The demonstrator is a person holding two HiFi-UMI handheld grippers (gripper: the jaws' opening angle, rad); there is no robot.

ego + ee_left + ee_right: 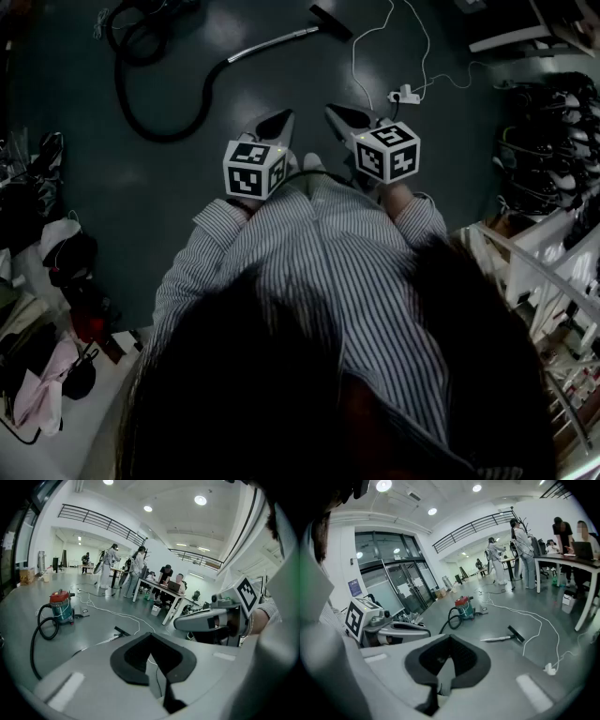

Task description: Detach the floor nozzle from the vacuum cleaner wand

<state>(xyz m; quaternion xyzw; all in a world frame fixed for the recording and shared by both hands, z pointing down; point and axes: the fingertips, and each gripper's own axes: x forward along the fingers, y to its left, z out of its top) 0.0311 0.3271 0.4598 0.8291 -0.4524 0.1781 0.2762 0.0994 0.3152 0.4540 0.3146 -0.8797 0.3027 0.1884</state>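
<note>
Bare grey floor [178,197], clutter [47,272] along left and right frame edges. Wand [272,43] and floor nozzle [330,21] top centre, well apart from left gripper [286,116] and right gripper [333,111], both closed, empty.

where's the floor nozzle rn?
The floor nozzle lies on the floor at the top centre of the head view. It sits at the end of the wand, with the white power strip to its lower right.
</note>
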